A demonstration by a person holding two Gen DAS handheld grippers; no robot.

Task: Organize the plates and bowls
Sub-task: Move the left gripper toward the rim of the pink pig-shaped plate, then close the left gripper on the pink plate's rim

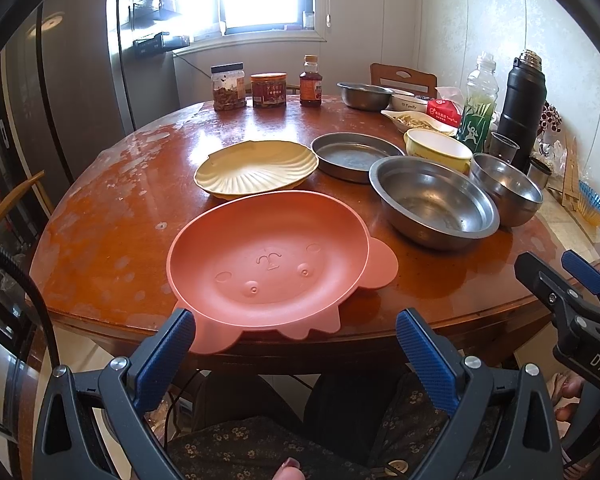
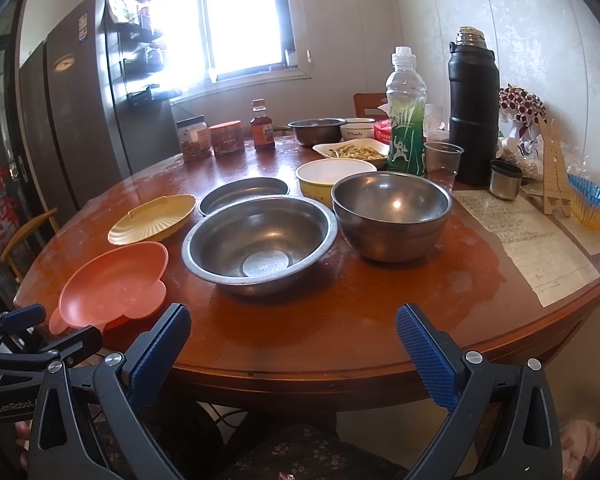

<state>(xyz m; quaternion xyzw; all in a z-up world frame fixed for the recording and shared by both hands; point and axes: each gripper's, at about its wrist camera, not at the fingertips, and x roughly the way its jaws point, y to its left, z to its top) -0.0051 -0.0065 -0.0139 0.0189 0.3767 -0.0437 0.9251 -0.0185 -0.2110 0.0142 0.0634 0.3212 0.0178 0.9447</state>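
Nothing is stacked yet. Your left gripper (image 1: 294, 330) and right gripper (image 2: 294, 326) hang wide apart, empty, at the bench (image 2: 380, 300) edge. The pink plate (image 1: 268, 256) lies at 12 o'clock from the left gripper, 2 steel bowls (image 2: 260, 240) beyond the right.

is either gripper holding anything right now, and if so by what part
Nothing is held. The left gripper is open just short of the pink plate, and the right gripper is open before the table edge.
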